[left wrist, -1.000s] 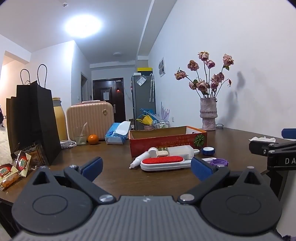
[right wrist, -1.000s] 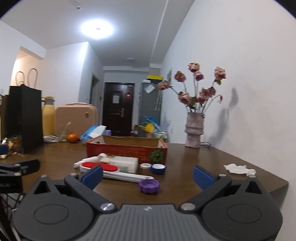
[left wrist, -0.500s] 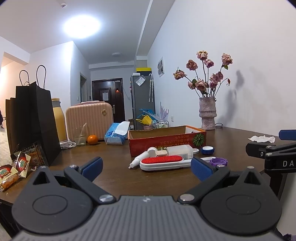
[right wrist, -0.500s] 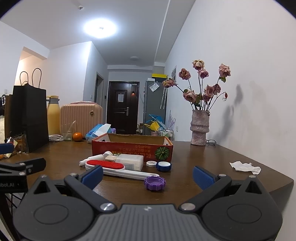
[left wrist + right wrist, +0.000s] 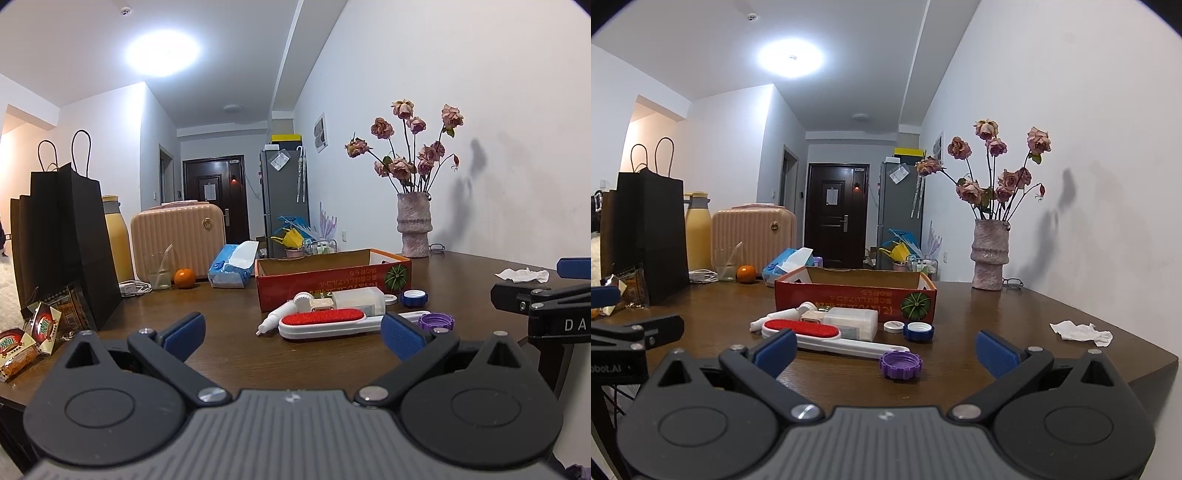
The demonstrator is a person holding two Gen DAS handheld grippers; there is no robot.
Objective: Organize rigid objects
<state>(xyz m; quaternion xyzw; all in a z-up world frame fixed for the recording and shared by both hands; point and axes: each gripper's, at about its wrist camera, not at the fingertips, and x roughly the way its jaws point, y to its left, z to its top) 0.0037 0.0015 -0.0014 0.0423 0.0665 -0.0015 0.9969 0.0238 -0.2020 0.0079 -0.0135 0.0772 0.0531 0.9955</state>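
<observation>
A red cardboard box [image 5: 332, 282] [image 5: 855, 297] stands open on the brown table. In front of it lie a red-and-white lint brush [image 5: 325, 323] [image 5: 812, 332], a white tube [image 5: 280, 317], a white plastic case [image 5: 356, 301] [image 5: 853, 321], a blue cap [image 5: 414, 297] [image 5: 918, 331], a white lid [image 5: 894, 326] and a purple cap [image 5: 436, 321] [image 5: 899, 364]. My left gripper [image 5: 291, 334] is open and empty, short of the brush. My right gripper [image 5: 884, 349] is open and empty, just before the purple cap.
A vase of dried roses [image 5: 413, 229] [image 5: 990, 254] stands by the wall. A crumpled tissue [image 5: 1080, 332] lies at the right. At the left are a black paper bag [image 5: 62, 243], snack packets [image 5: 26, 336], a suitcase [image 5: 177, 240], an orange [image 5: 184, 277] and a tissue pack [image 5: 231, 266].
Both grippers have risen and tilted slightly, so the table items sit a little lower in view. The right gripper has edged nearer the purple cap. Nothing was grasped.
</observation>
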